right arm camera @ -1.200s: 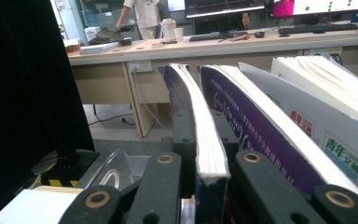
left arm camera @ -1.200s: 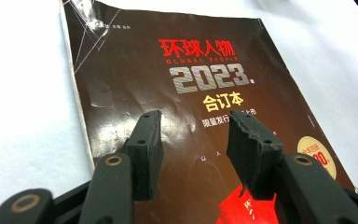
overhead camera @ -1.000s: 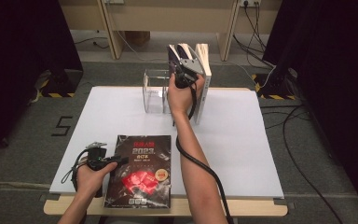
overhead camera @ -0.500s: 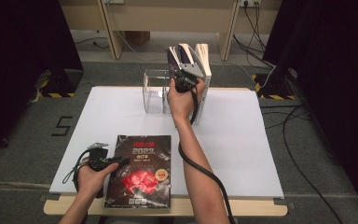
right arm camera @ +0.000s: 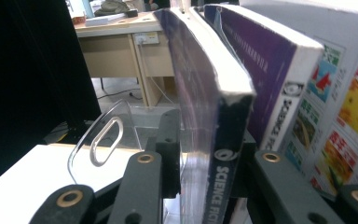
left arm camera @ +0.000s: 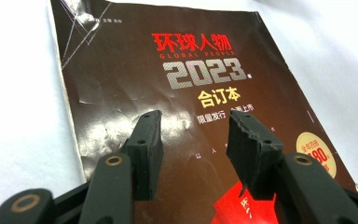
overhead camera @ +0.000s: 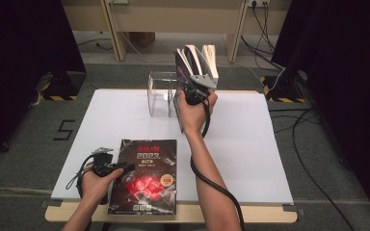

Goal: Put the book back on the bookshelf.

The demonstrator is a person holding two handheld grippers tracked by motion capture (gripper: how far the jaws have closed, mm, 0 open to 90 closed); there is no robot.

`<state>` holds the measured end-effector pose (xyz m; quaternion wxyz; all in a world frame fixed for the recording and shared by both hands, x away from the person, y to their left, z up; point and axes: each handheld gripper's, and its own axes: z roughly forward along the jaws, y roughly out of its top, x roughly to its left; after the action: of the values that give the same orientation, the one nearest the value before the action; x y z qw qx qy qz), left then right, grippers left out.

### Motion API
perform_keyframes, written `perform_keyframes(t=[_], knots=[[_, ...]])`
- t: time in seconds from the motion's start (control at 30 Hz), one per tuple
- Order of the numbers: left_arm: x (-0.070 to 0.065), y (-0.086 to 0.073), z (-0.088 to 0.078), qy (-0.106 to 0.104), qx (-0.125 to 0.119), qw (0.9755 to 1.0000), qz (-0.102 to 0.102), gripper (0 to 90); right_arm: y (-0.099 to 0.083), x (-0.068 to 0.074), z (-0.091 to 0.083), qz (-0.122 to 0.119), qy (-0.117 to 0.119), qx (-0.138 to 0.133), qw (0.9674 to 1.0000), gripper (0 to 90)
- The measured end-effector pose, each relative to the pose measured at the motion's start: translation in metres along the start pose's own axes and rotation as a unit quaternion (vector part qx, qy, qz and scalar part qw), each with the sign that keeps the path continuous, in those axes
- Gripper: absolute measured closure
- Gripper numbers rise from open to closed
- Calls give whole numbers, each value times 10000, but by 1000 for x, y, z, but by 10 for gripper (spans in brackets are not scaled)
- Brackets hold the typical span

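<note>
Three books stand in a clear plastic rack (overhead camera: 161, 94) near the far edge of the desk (overhead camera: 265, 144), leaning against one another. The nearest, a dark purple book (right arm camera: 214, 107), carries "SCIENCE FIC..." down its spine; the second book (right arm camera: 265, 70) shows "SCIENCE" on its spine too; the third book (right arm camera: 345, 107) has a pale cover with bright pictures. The right gripper (overhead camera: 195, 89) sits at the dark purple book, whose spine stands between the jaws. Those jaws have just been opening, and I cannot tell if the pads are pressing the book.

One magazine (overhead camera: 144, 175) lies flat at the near edge of the desk, its bottom end overhanging it. The dark cover reads "GLOBAL PEOPLE" and "2023", with Chinese lettering in red and yellow. The left gripper (left arm camera: 193, 140) hovers over the cover with its jaws apart and nothing between them.
</note>
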<state>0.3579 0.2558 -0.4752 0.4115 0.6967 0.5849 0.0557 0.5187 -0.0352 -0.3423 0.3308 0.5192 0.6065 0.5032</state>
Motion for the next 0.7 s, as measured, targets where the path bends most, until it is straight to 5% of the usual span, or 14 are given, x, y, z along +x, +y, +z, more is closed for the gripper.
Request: perform_keyframes(t=[0.3,0.7], knots=[[0,0,-2,3,-34,10000,-4,544,-2,-1,-2,44,97,156,9998,789],[1,0,-3,-17,-37,10000,-18,543,6,-1,2,121,-100,538,9984,841]])
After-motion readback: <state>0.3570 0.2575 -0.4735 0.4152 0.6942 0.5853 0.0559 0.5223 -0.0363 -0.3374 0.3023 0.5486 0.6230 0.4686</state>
